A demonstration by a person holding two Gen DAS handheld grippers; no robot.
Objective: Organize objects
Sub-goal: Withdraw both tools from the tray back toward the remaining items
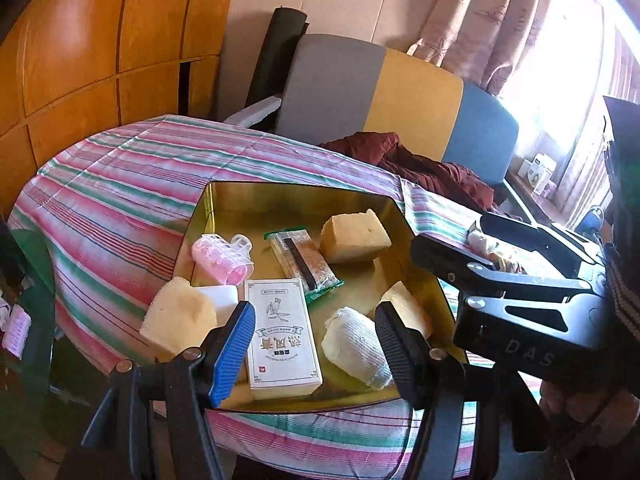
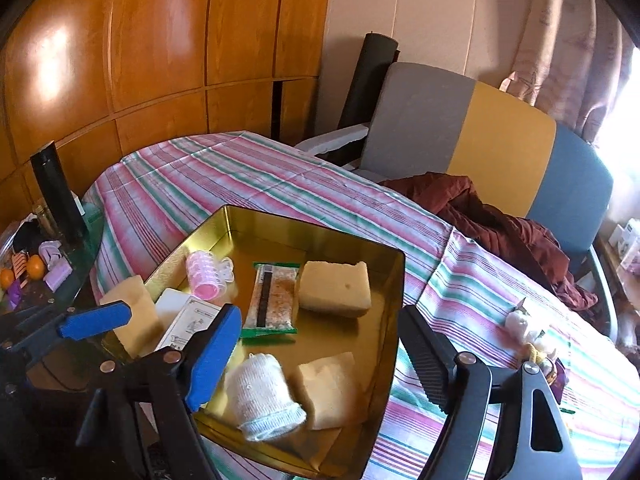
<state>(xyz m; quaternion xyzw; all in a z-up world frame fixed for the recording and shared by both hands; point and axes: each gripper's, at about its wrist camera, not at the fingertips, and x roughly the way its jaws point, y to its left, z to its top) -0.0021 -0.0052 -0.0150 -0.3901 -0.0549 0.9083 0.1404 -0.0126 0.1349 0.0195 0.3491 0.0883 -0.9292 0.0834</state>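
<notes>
A gold metal tray (image 1: 224, 216) (image 2: 394, 280) sits on the striped tablecloth. In it lie a pink hair roller (image 1: 218, 258) (image 2: 206, 274), a green-edged snack packet (image 1: 304, 262) (image 2: 274, 300), a white printed box (image 1: 282, 340) (image 2: 192, 320), a rolled white sock (image 1: 354, 344) (image 2: 262, 394) and several yellow sponges (image 1: 354, 236) (image 2: 334, 288). My left gripper (image 1: 316, 356) hovers open over the tray's near edge, above the box and sock. My right gripper (image 2: 320, 364) (image 1: 452, 232) is open over the tray's right side, nothing pressed between its pads.
Small pale toys (image 2: 528, 332) (image 1: 492, 250) lie on the cloth right of the tray. A maroon garment (image 2: 500, 216) lies on a grey, yellow and blue sofa (image 2: 500, 140) behind. A glass side table (image 2: 44, 272) with oranges and a black cylinder stands at the left.
</notes>
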